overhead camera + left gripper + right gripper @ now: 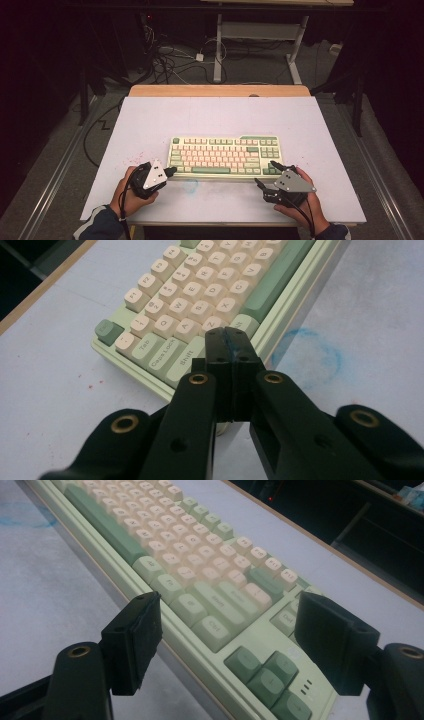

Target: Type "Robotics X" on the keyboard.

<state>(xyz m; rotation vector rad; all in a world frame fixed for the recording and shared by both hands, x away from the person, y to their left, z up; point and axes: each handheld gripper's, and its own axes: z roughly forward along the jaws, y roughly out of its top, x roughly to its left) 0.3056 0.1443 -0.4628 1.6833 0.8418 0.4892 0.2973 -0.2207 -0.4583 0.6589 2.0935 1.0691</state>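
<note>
So at this point the keyboard [223,156] sat flat near the middle of the desk [150,120], a bit toward the person's side, and square to its edge. The left tongs [171,171] were pinched fully together with nothing between them, tip parked right at the keyboard's bottom-left corner; in the left gripper view that tip [230,337] sat over the near edge by the Shift key [186,361], though I couldn't tell if it actually touched. The right tongs [267,173] were spread wide and empty, straddling the bottom-right corner, one jaw off the front edge and the other over by the arrow keys [265,672], not closed on anything. My read: this was the setup stage, both hands lined up on the two near corners, no grip or push visibly made yet. Basically everything was left: the right side had yet to clamp, and the actual move or key press hadn't started, as far as I could judge.
</note>
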